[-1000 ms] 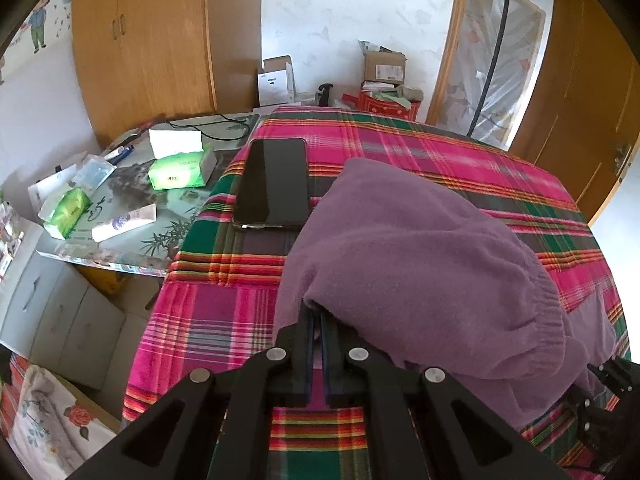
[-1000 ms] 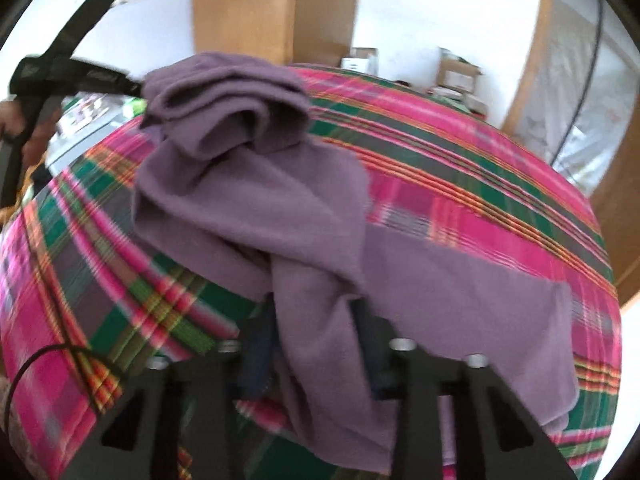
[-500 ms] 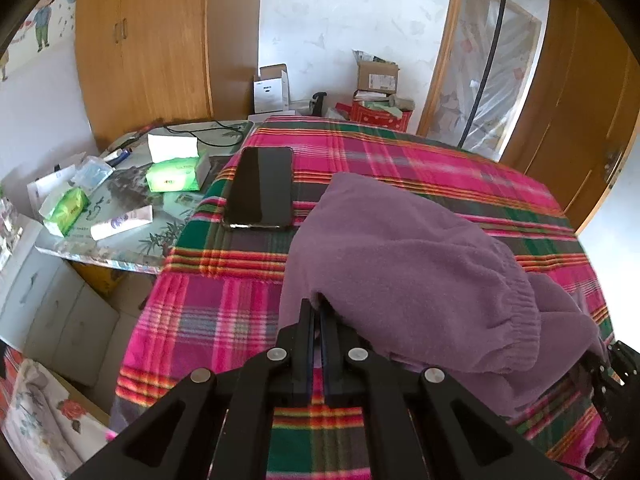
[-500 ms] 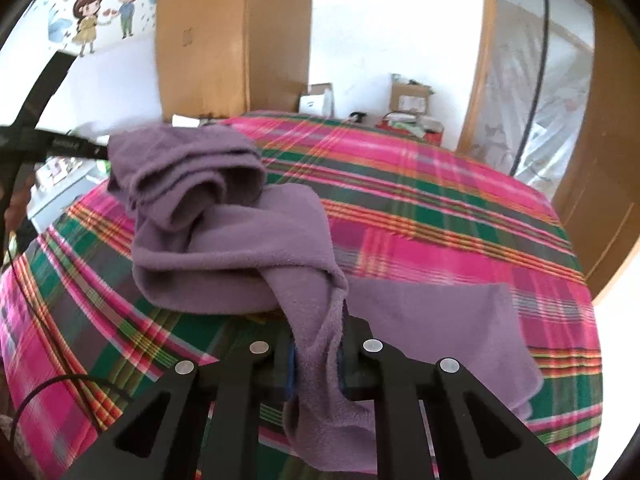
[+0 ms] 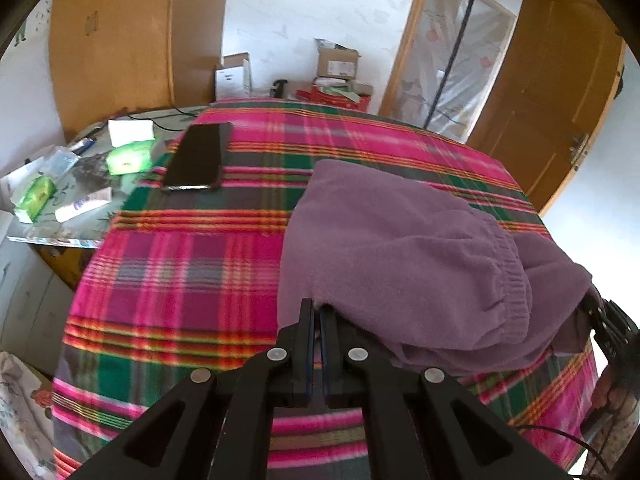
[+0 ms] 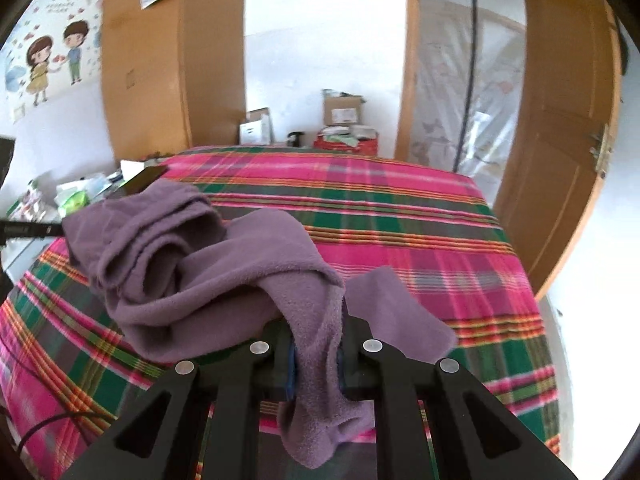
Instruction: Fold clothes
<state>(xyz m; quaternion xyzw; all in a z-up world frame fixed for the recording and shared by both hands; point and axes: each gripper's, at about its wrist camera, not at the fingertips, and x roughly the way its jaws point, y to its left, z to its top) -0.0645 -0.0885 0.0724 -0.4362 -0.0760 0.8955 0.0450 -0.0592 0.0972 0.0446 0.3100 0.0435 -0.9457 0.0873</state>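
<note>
Purple fleece garment (image 6: 224,280) hides your right gripper (image 6: 316,354) pads, clamped on a bunched fold; your left gripper (image 5: 316,344) pinches its edge. It now hangs higher over the plaid cover (image 5: 192,264); beyond, the phone (image 5: 200,156) sits farther off.

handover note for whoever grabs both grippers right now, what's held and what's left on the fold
Left gripper: shut on an edge of the purple garment.
Right gripper: its jaws have just been closing; shut on a bunched strip of the same garment, with a tail hanging below the fingers.
Where: the garment is a rumpled heap on the plaid bedspread, partly lifted between the grippers; a phone lies near the bed's far left edge.
Done: both ends gripped.
Left: spread it flat, then fold.
</note>
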